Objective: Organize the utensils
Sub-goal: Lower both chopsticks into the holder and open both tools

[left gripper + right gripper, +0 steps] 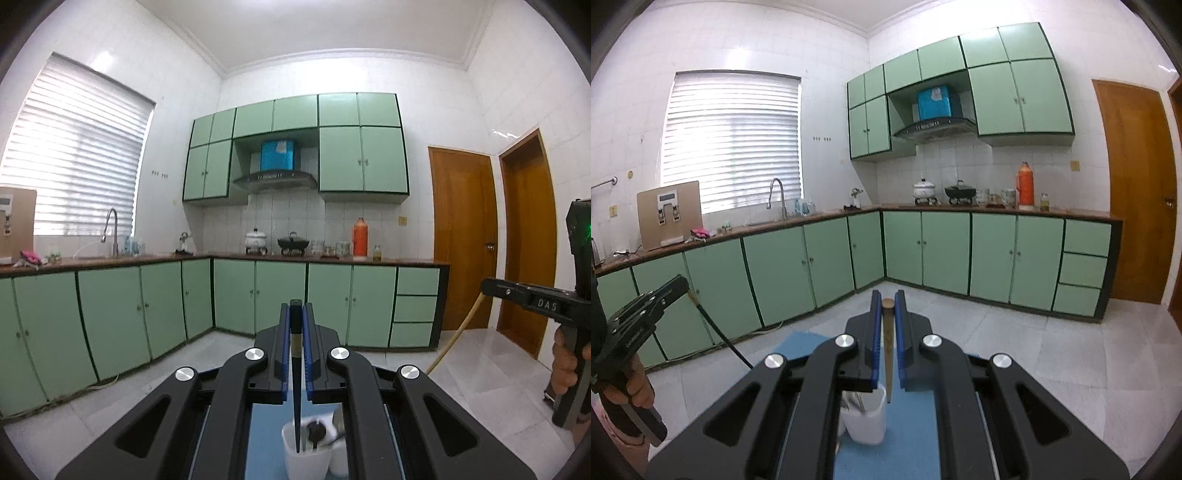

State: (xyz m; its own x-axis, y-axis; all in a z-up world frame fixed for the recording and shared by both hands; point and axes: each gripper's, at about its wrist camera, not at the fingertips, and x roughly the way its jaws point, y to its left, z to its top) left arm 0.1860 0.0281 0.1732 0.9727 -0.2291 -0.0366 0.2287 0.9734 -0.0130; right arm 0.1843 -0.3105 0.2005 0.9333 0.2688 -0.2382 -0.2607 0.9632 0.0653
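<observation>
**Chopsticks held above the cups**

Your left hand-held gripper (296, 314) is clamped on a dark chopstick (296, 369), upright, tip inside the white cup (306, 461) holding utensils. Your right hand-held gripper (887, 302) clamps a wooden chopstick (888, 354), tip down just beside its cup (866, 421).

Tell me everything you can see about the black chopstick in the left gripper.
The black chopstick is a slim, dark, tapering stick, with a squared top end and a paler band below it. It stands upright, clamped between the blue pads of the left gripper. Its thin tip reaches down into the white cup, which already holds other utensils. Its material cannot be told.
</observation>
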